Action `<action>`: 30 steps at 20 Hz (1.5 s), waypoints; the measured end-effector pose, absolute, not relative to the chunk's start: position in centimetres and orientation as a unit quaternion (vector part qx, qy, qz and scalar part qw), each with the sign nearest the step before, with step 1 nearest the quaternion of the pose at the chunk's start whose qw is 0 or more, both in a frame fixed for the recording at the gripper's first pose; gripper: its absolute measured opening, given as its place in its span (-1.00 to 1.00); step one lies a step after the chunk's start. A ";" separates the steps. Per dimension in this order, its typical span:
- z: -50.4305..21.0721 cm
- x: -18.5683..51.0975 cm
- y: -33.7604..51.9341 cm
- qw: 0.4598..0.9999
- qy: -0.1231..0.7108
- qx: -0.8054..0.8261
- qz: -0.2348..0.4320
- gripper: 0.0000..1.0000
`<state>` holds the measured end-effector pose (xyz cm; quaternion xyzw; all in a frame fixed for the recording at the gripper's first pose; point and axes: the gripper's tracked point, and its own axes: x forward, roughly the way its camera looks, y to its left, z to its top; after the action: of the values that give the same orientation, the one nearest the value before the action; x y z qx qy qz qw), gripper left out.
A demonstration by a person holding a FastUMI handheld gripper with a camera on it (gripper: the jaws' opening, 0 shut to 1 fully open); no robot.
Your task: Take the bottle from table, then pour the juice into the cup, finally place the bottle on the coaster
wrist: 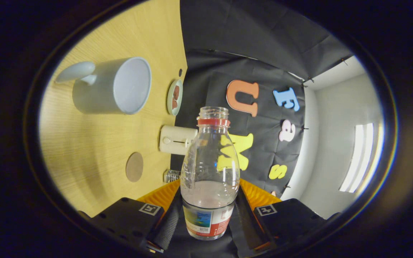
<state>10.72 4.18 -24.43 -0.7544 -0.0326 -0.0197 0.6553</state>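
My gripper (209, 216) is shut on a clear plastic bottle (210, 161), both fingers (169, 222) pressing on its labelled lower part. The bottle has a red neck ring and an open mouth with no cap, and it points away from me. Pale liquid fills its lower part, just above the fingers. The view is rolled, so the wooden table (95, 150) stands to the left of the bottle. On it, beyond and left of the bottle's mouth, is a white cup (115, 86) with a handle; its inside looks plain white. A round brown coaster (134, 166) lies nearer, left of the bottle.
A white toaster-like box (176, 139) sits at the table's far edge, just left of the bottle's shoulder. A small dish (174, 97) holding brown pieces is beside the cup. A small clear ribbed object (171, 175) lies near the coaster. The booth's black cloth wall is behind.
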 end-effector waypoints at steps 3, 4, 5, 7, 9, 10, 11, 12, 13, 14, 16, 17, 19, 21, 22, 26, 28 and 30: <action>-24.5 10.5 4.3 0.648 -0.031 -0.760 -0.022 0.63; -24.5 10.6 4.2 0.647 -0.031 -0.762 -0.024 0.63; -24.6 10.7 4.1 0.645 -0.030 -0.763 -0.025 0.63; -24.5 10.7 4.2 0.640 -0.031 -0.768 -0.025 0.63; -24.4 10.6 4.4 0.633 -0.034 -0.773 -0.025 0.63; -24.4 10.6 4.5 0.630 -0.036 -0.775 -0.025 0.64; -24.4 10.4 4.6 0.627 -0.037 -0.778 -0.025 0.63; -24.4 10.3 4.6 0.625 -0.038 -0.779 -0.026 0.63; -24.2 10.3 4.6 0.623 -0.039 -0.780 -0.028 0.63; -24.1 10.2 4.6 0.622 -0.038 -0.781 -0.031 0.63; -24.1 10.1 4.3 0.621 -0.035 -0.782 -0.033 0.63; -24.0 10.1 4.3 0.621 -0.035 -0.782 -0.034 0.63; -23.7 9.9 4.4 0.622 -0.037 -0.781 -0.035 0.63; -23.6 10.1 4.3 0.620 -0.038 -0.783 -0.037 0.63; -23.5 10.0 4.2 0.619 -0.038 -0.783 -0.039 0.63; -23.1 9.6 4.1 0.614 -0.040 -0.787 -0.042 0.63; -22.9 9.4 4.3 0.611 -0.043 -0.789 -0.043 0.63; -22.3 9.5 4.6 0.608 -0.047 -0.791 -0.046 0.63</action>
<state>9.55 4.64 -22.35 -0.7910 -0.0473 -0.0461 0.6083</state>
